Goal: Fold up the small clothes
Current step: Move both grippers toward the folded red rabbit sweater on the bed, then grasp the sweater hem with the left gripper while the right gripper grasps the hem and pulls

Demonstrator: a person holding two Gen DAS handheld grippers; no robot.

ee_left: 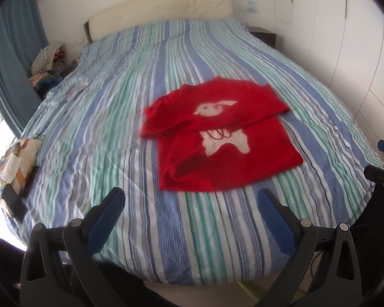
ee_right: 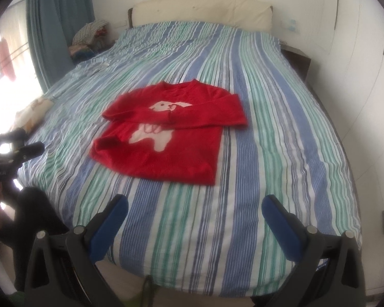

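In the middle of the striped bed [ee_left: 94, 133] lies the red sweater [ee_left: 225, 158], flat on the cover with both sleeves already laid across the chest, so a white animal motif shows partly under them. The left hand-held gripper [ee_left: 192, 199] hovers over the near edge of the bed, fingers spread wide and holding nothing; in its view the sweater sits just above centre, slightly toward the right of the frame. The right hand-held gripper [ee_right: 194, 207] is likewise spread and empty, and in its view the sweater [ee_right: 163, 153] sits above centre and toward the left. So the garment lies ahead of both and between them, clear of the fingertips; neither looks plainly nearer. Its long axis runs from hem to collar, near to far along the bed's stripes: the hem faces the grippers, the neckline points to the headboard. I judge the next fold wants both hem corners carried toward the collar.
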